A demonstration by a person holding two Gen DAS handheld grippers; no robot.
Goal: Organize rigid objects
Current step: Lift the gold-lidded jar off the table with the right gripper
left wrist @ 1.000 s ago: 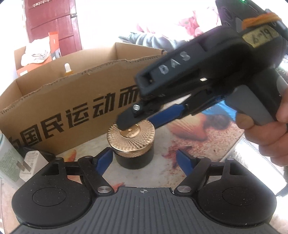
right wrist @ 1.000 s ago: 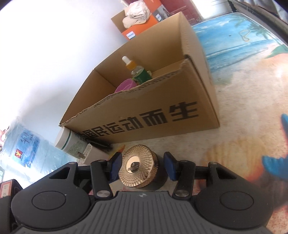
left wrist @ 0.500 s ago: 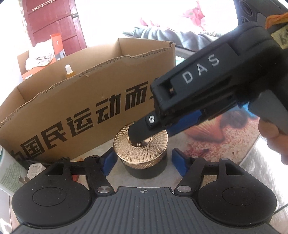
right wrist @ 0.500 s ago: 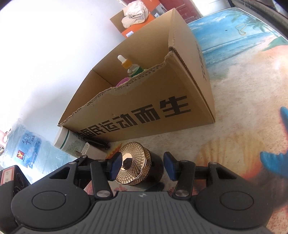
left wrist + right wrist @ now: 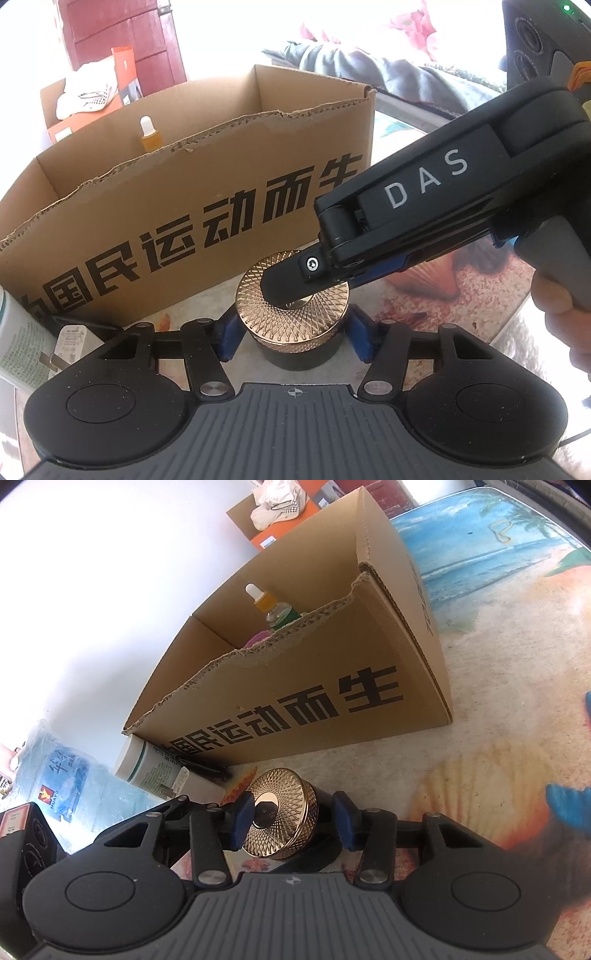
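Observation:
A black jar with a ribbed gold lid (image 5: 293, 312) stands on the patterned table in front of a cardboard box (image 5: 184, 206). My left gripper (image 5: 291, 339) has its blue pads on either side of the jar body, close to it. My right gripper (image 5: 291, 821) reaches over the jar from the right, with its left pad over the gold lid (image 5: 284, 814) and its right pad beyond the jar. In the left wrist view the right gripper's finger (image 5: 288, 284) rests over the lid. The box (image 5: 295, 686) holds a dropper bottle (image 5: 264, 602).
A white and green bottle (image 5: 147, 766) lies by the box's left corner, with a white plug (image 5: 68, 350) and a black pen (image 5: 207, 768) beside it. A water jug (image 5: 55, 775) stands at the left. An orange box (image 5: 92, 99) stands behind.
My left gripper has moved in around the jar and its pads have narrowed towards it. My right gripper has shifted right and tilted over the lid. The box looks nearer.

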